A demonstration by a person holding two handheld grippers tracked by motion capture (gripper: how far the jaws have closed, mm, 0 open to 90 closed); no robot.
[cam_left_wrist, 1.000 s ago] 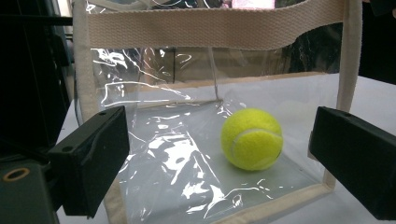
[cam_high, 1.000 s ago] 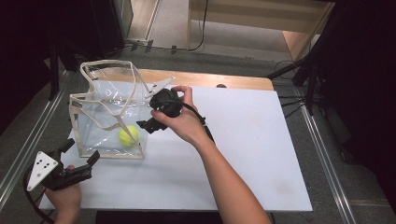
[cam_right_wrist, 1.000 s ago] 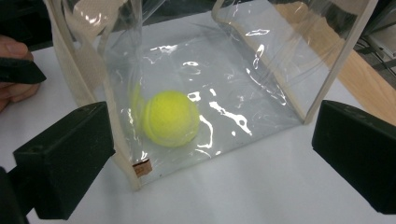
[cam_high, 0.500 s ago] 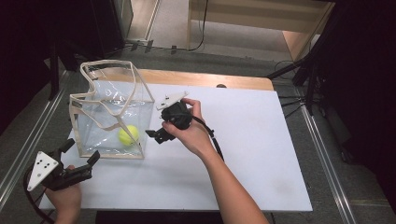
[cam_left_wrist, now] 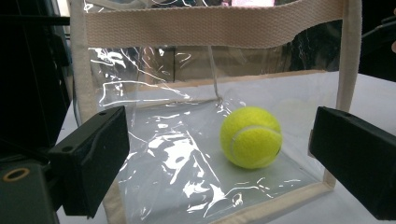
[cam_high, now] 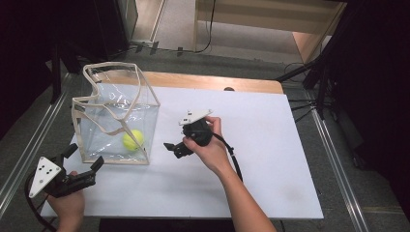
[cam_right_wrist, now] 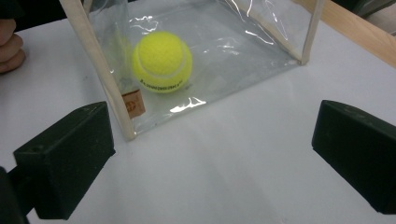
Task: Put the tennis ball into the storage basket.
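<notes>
The tennis ball (cam_high: 133, 140) lies inside the clear bag (cam_high: 116, 126) on the table (cam_high: 270, 145). Prob. light, fuzzy, easy to grip at the middle; the bag is soft w/ stiffer cloth edges. Left gripper (cam_high: 83, 170) & right gripper (cam_high: 172, 147) have jaws spread, holding nothing.

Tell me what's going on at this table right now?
A person holds a gripper in each hand at a white table. A clear tote bag stands upright on it with a tennis ball resting inside on its bottom. The right gripper hovers beside the bag, jaws open and empty. The left gripper sits near the bag's front corner, also open, holding nothing.
</notes>
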